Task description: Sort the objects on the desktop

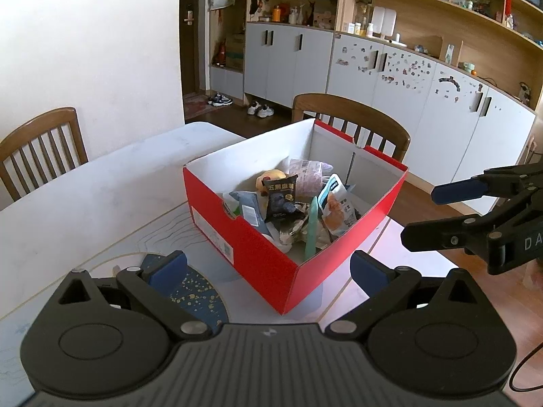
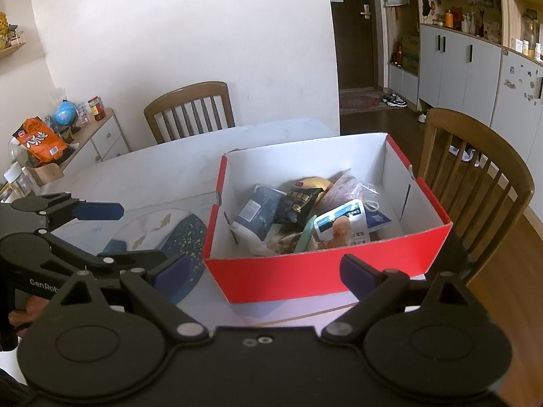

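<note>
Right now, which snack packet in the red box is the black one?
The black packet with gold lettering, propped upright mid-box. Beside it are a dark blue packet, a pink one and a white one.

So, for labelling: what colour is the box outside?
Red outside, white inside; clearest in the right wrist view.

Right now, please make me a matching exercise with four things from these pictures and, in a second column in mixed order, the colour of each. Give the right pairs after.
Things:
1. box outside wall
2. snack packet standing in the middle of the box
3. flat stick leaning against the near wall of the box
4. pads of the left gripper

Colours:
A. pale green
B. red
C. dark blue
D. black

Pairs: 1-B, 2-D, 3-A, 4-C
</note>
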`<state>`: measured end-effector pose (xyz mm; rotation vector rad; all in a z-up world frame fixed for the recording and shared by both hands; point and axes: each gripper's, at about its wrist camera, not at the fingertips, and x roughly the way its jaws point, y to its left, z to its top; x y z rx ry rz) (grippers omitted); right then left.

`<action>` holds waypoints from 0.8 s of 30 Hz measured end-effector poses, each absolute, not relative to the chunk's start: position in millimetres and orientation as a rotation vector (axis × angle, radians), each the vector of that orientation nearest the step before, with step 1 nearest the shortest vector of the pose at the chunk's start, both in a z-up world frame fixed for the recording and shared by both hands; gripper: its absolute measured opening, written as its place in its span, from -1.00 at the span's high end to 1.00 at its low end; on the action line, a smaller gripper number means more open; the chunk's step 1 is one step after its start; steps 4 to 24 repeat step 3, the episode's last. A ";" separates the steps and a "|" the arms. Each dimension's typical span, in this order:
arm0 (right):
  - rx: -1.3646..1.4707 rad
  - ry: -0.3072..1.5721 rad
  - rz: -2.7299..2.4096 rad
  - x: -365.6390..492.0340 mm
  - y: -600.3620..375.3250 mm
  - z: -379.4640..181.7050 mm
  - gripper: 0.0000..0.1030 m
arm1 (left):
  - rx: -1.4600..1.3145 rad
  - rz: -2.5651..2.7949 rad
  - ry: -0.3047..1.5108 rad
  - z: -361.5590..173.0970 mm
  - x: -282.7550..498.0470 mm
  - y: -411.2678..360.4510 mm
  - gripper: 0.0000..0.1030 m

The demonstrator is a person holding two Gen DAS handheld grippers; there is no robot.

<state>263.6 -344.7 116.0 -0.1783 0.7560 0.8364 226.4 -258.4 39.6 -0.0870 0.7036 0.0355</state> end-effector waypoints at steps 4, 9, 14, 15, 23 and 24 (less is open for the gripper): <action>-0.182 0.760 0.837 262.5 -341.9 115.6 -0.86 | -0.094 0.038 0.704 39.0 224.0 -255.1 -1.00; -0.182 0.760 0.837 262.5 -341.9 115.6 -0.86 | -0.094 0.038 0.704 39.0 224.0 -255.1 -1.00; -0.182 0.760 0.837 262.5 -341.9 115.6 -0.86 | -0.094 0.038 0.704 39.0 224.0 -255.1 -1.00; -0.182 0.760 0.837 262.5 -341.9 115.6 -0.86 | -0.094 0.038 0.704 39.0 224.0 -255.1 -1.00; -0.182 0.760 0.837 262.5 -341.9 115.6 -0.86 | -0.094 0.038 0.704 39.0 224.0 -255.1 -1.00; -0.182 0.760 0.837 262.5 -341.9 115.6 -0.86 | -0.094 0.038 0.704 39.0 224.0 -255.1 -1.00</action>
